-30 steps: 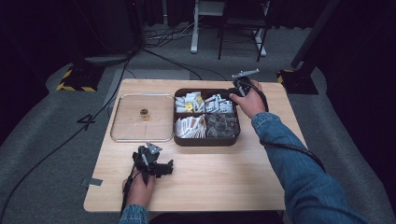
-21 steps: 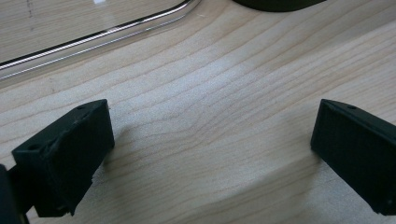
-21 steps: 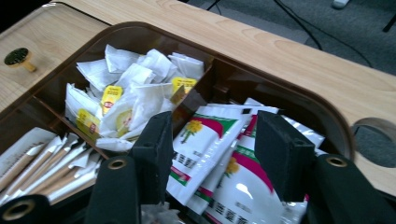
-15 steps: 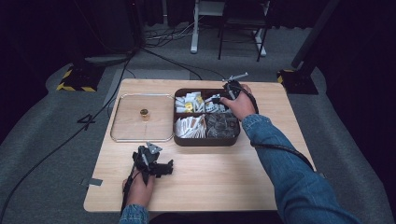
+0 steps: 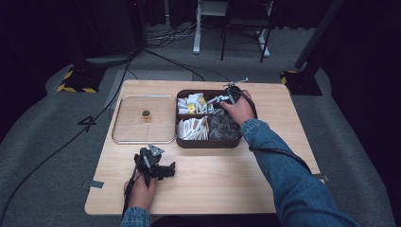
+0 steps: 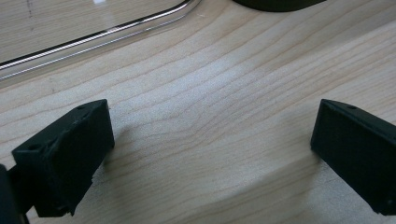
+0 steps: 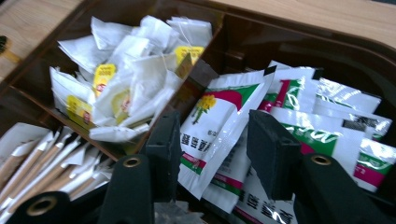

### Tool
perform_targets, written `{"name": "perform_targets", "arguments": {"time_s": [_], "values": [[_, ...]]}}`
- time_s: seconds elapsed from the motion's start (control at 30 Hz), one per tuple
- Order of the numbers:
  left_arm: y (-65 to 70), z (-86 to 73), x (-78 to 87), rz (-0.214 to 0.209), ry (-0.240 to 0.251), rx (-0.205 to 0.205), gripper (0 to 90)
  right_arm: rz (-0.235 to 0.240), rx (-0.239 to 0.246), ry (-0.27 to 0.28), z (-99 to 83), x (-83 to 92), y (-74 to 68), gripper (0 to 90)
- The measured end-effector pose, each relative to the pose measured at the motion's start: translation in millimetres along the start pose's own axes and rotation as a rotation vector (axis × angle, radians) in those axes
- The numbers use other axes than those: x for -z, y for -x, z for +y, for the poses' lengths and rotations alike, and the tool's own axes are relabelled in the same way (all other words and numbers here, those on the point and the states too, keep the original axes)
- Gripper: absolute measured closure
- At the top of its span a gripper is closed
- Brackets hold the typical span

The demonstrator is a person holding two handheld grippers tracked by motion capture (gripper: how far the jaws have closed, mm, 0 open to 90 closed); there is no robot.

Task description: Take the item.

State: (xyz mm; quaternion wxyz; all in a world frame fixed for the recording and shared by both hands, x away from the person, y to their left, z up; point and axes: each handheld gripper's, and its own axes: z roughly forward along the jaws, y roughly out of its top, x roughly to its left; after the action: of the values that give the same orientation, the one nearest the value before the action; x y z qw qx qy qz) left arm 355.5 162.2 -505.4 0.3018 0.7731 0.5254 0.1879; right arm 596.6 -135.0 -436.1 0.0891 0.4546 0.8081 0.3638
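Sachet (image 7: 215, 122) with the green, red and white print — front one of the stack in the far right compartment of the brown divided box (image 5: 208, 142), leaning up between the jaws of the right gripper (image 7: 212, 144). Jaws half spread and just been closing, one on either side of the sachet; pads near the film but not seen pressing on it yet, so no hold so far. Box standing on the counter (image 5: 222, 184), with white tea bags (image 7: 126, 74) in the neighbouring compartment and paper sticks (image 7: 42, 163) in the one nearer the camera.

For a clean pick: keep the jaws square to the flat faces of that one sachet, close on its upper part only, clear of the divider wall and of the packets (image 7: 327, 116) behind. Slippery, thin film — likely to buckle or drag a second packet along, so better closed gently and lifted straight up.

Left gripper (image 5: 152, 165) resting on the near part of the counter, beside the clear lid (image 5: 142, 118) with its small gold knob (image 5: 146, 114); jaws spread wide over bare wood, holding nothing. Best left parked there, out of the way.
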Motion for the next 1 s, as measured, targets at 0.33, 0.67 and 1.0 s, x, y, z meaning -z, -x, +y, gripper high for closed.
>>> {"name": "perform_targets", "arguments": {"time_s": [0.33,0.67,1.0], "values": [[0.0,0.0,-0.1,0.0,0.001,0.0,0.0,-0.003,0.044,-0.02,-0.8,-13.7,-12.6,57.8],[0.1,-0.1,0.0,0.0,0.0,0.001,0.0,-0.026,0.062,-0.042,-1.0,-23.6,-16.4,79.9],[-0.1,0.0,0.1,0.002,0.0,-0.002,0.0,-0.025,0.041,-0.021,1.4,-14.4,-16.4,89.9]]}}
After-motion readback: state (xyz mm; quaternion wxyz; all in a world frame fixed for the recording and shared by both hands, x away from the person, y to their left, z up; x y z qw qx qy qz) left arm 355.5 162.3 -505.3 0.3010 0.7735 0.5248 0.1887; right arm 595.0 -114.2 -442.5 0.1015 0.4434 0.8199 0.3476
